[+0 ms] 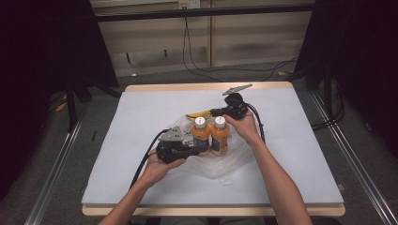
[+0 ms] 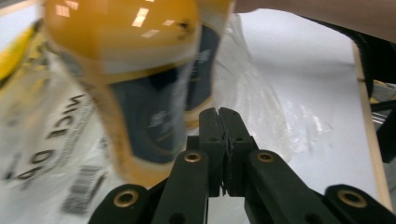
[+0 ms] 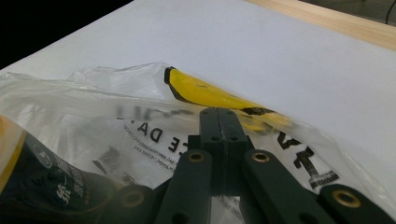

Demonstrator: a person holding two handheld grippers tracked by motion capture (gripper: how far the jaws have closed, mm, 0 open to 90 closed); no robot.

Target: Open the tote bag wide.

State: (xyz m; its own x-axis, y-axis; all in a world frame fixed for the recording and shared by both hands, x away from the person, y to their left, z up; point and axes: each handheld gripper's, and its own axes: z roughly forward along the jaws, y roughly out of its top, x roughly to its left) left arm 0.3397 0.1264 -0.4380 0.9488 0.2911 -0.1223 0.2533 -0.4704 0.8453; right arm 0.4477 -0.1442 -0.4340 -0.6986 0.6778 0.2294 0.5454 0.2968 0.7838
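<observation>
Orange bottles [image 1: 211, 133] in plastic bag [image 1: 234, 161] — between both grippers' closed jaws.

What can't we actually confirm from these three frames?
- Whether either pair of tongs pinches the plastic bag: the left tongs and right tongs look shut, but film at the tips is too thin to tell.
- Bottle labels: the nearer bottle is motion-blurred in the left gripper view, too small in the high view.
- Bag print: blurred, partly hidden by the tongs.
- Yellow item: mostly covered by the bag.
</observation>
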